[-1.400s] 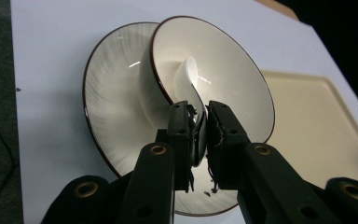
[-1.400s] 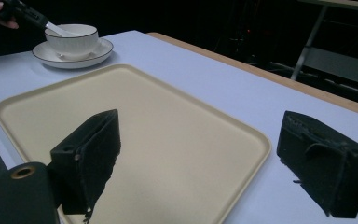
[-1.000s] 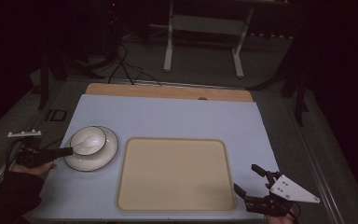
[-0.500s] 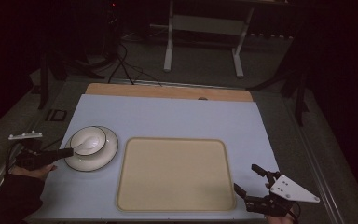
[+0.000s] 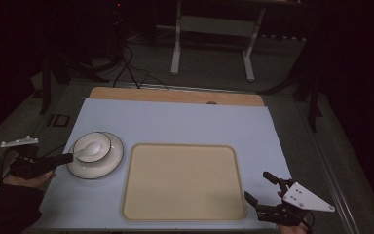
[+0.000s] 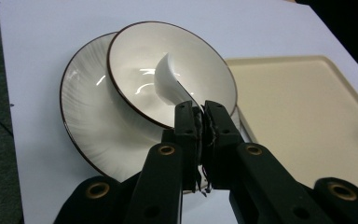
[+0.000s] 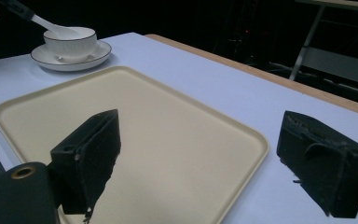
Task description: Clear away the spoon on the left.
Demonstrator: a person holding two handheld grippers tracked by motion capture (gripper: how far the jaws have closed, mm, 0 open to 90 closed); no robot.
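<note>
Left gripper view: we have our left hand-held gripper (image 6: 200, 114) clamped on the white spoon (image 6: 170, 84) in the bowl (image 6: 168, 70) on its saucer (image 6: 88, 116) | right hand-held gripper (image 7: 196, 154) apart beside the tray (image 7: 168, 126) | spoon gripped, not yet moved to tray.

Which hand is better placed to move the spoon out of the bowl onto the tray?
Left. Its tongs are shut on the spoon handle, its scoop inside the bowl. The right tongs stand open, holding nothing, by the tray corner far from the bowl.
</note>
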